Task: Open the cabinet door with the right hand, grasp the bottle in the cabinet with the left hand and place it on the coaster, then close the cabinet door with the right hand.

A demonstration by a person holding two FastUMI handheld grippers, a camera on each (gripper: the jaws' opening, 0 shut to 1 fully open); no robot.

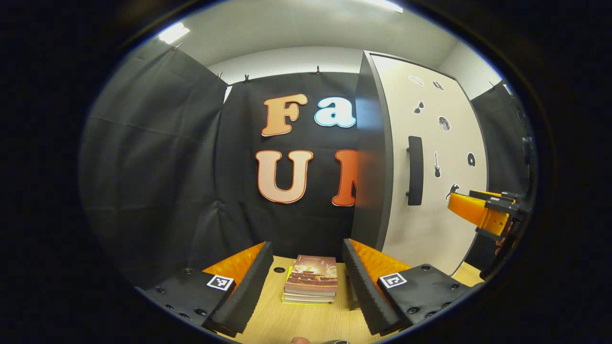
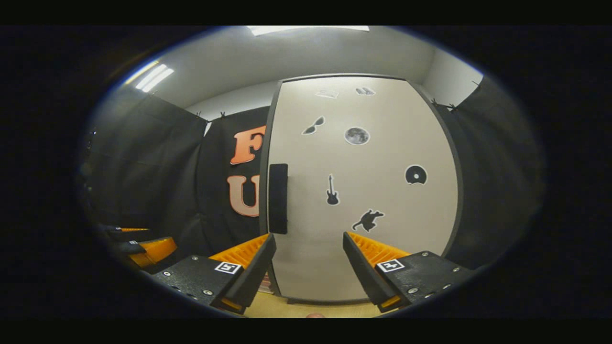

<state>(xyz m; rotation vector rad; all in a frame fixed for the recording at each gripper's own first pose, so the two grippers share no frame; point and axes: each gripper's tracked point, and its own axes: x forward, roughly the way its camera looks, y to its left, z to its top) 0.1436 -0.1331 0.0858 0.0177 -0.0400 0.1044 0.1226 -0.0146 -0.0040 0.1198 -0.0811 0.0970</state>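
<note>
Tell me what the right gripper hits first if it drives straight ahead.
Most likely the closed cabinet door: the open right gripper faces its pale front, just right of the black handle. Depth is unclear.

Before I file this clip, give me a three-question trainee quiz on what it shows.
1. True or false: the cabinet door is shut.
2. What lies on the table between the left gripper's open fingers: A) bottle B) stack of books C) coaster?
3. On which edge of the door, in the right gripper view, does the black handle sit?

Key: 1 true. 2 B. 3 left edge; the right gripper, open, faces it.
</note>
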